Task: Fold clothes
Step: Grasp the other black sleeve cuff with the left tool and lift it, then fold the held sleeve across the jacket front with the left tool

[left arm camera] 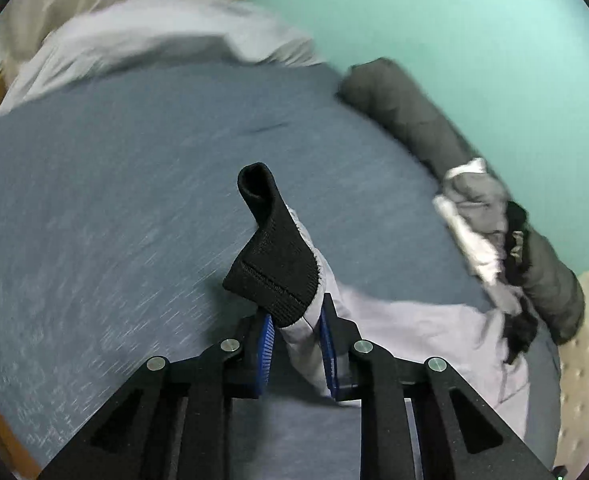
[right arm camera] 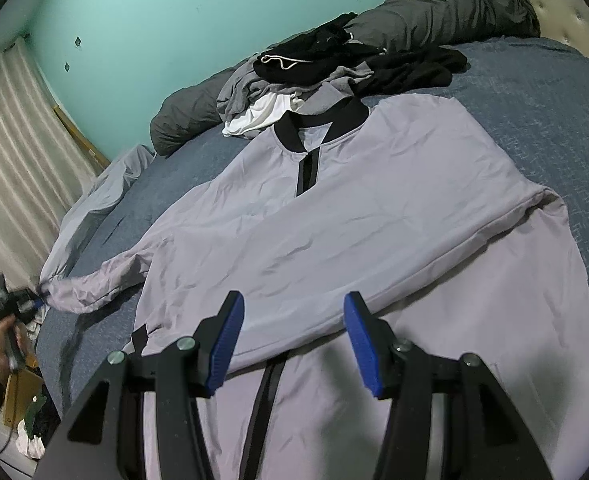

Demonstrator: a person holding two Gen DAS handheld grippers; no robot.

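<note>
**Left sleeve pinched, right gripper waiting over the hem**

We see a pale grey jacket (right arm camera: pixel 334 216) lying front-up on the blue bedspread (right arm camera: pixel 534 92), its black collar (right arm camera: pixel 322 120) towards the far wall and its black zip line running down the middle. The body of the garment lies flat and lightly creased; the sleeve on the picture's right is folded down along the jacket's side.

Our left gripper (left arm camera: pixel 296 328) is pinching the end of the other sleeve — the blue pads (left arm camera: pixel 267 340) press on the grey cloth from both sides, and the black ribbed cuff (left arm camera: pixel 274 268) stands up just past the fingertips, curled over at its top. From the right wrist view we find the same gripper at the far left edge of the bed, in a hand (right arm camera: pixel 4 344), with the sleeve (right arm camera: pixel 94 284) stretched out from the shoulder towards it.

Our right gripper (right arm camera: pixel 292 344) hangs above the lower part of the jacket with its jaws spread apart and nothing between them — the pads are clear of the cloth.

Beyond the collar lies a heap of black, grey and white clothes (right arm camera: pixel 334 68), touching a dark grey rolled duvet (right arm camera: pixel 454 8) along the turquoise wall (right arm camera: pixel 214 20). A cream curtain (right arm camera: pixel 14 152) hangs at left.
</note>
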